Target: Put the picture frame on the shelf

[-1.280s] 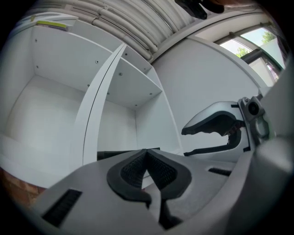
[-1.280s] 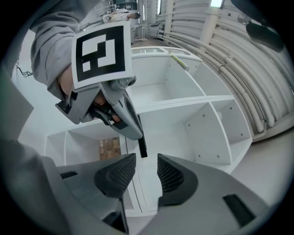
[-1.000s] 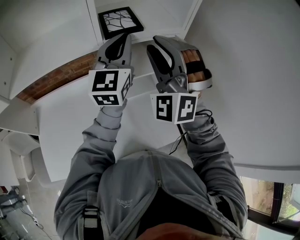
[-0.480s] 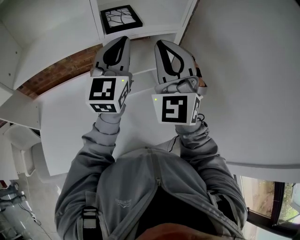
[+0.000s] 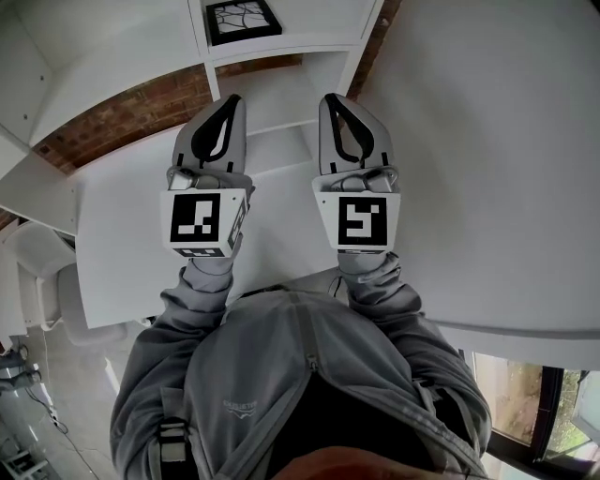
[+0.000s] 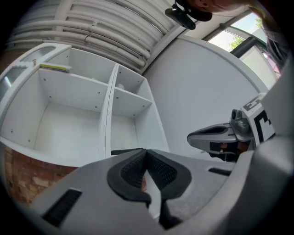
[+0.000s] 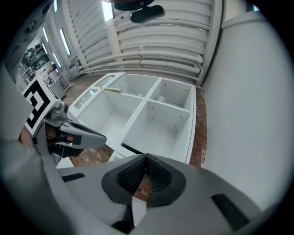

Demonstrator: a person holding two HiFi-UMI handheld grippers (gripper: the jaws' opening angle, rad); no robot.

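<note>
Head view: a person in a grey hooded top (image 5: 300, 375) holds 2 grippers side by side above a white bench (image 5: 131, 253), both pointing toward a white shelf (image 5: 281, 94) that stands against a brick wall (image 5: 122, 117). The left gripper (image 5: 232, 99) and the right gripper (image 5: 330, 97) are level with each other and apart, each with its marker cube turned toward the camera. The picture frame (image 5: 244, 19), black-edged with a white picture of dark branching lines, lies face up in a compartment of the shelf, at the top edge of the view, beyond both gripper tips and touched by neither.

Left gripper view: the jaws are closed, the 2 ribbed black pads (image 6: 158, 170) meeting at their tips with nothing between them. Beyond them the shelf shows 4 white compartments split by 1 upright divider and 1 level board on each side; a thin yellow-green strip (image 6: 55, 67) lies on the top edge at the left. The right gripper appears at the right of this view, clear of the shelf.

Right gripper view: the jaws are likewise closed and empty, the pads pressed tip to tip. The same 4 compartments lie ahead, with the brick wall beside the unit at the right and the left gripper at the left of the view, its jaws together
</note>
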